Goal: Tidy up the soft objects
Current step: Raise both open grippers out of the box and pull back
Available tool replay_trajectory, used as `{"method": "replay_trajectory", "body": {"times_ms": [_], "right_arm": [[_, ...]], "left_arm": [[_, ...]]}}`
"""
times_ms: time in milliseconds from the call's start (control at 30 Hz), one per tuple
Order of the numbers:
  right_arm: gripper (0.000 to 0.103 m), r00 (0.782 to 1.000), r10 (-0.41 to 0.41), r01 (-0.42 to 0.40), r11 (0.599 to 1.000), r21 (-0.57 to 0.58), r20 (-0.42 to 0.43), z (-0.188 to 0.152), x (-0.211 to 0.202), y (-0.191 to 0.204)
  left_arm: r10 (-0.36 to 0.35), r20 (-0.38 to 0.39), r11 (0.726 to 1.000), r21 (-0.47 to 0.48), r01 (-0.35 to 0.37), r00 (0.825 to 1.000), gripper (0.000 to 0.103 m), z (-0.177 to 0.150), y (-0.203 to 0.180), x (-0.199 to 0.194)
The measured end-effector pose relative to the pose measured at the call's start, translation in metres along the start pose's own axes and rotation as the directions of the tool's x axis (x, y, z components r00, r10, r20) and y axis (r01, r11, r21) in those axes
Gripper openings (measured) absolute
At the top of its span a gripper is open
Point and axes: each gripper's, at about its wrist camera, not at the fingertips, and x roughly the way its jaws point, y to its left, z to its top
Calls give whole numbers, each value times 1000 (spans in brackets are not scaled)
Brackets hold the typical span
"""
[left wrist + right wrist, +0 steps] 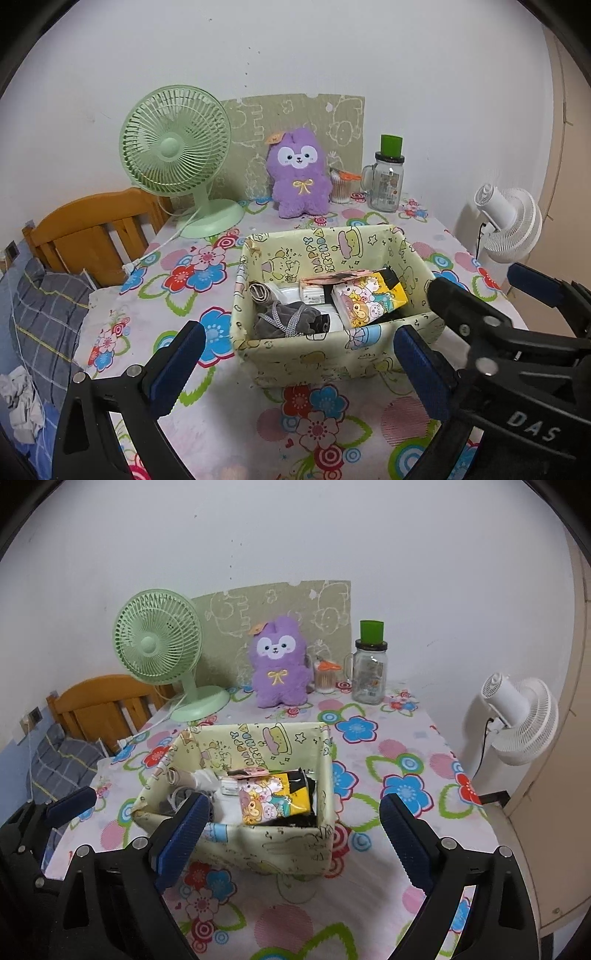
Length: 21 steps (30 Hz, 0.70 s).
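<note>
Both of my hand-held grippers hang over the flowered worktop [388, 738], pointed down at the fabric box [332, 354] where the soft things are being gathered. My left hand-held gripper [299, 365] is released, its blue pads spread wide with nothing between them; my right hand-held gripper [295, 834] is likewise spread wide and empty.

The box sits dead ahead at twelve o'clock from both, just beyond the fingertips. Inside it lie a grey drawstring pouch [284, 317] toward nine o'clock and a yellow cartoon tissue pack [369, 299] toward three o'clock, its long axis running roughly from seven to one o'clock in the left view.

The one soft thing still outside is the purple plush toy [299, 173], standing upright at the far edge of the worktop, well past the box at twelve o'clock, between the green fan [177, 147] at ten o'clock and the glass jar [386, 184] at one o'clock. In the right view the toy [279, 662] sits slightly toward eleven o'clock; in the left view it is almost straight ahead. I judge either hand could reach it, and the reach must pass over the box.
</note>
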Motion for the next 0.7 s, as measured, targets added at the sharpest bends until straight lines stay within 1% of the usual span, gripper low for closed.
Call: {"method": "replay_trajectory", "body": {"times_ms": [100, 167, 300, 500, 700], "right_arm": [[96, 1000, -7, 7, 1000, 4, 21, -3, -13, -2], [99, 999, -19, 19, 1000, 10, 29, -6, -21, -4], [100, 998, -38, 37, 999, 27, 54, -11, -36, -9], [100, 994, -65, 61, 997, 38, 90, -12, -55, -17], [101, 990, -92, 87, 995, 51, 111, -17, -69, -24]], "left_arm": [[8, 11, 1000, -16, -8, 1000, 103, -2, 1, -9], [5, 20, 1000, -20, -5, 1000, 103, -4, 1, -16], [-2, 45, 1000, -15, 2, 999, 103, -8, 1, -28], [12, 82, 1000, -22, -10, 997, 103, -9, 7, -45], [22, 98, 999, -38, -19, 995, 103, -10, 18, -58]]}}
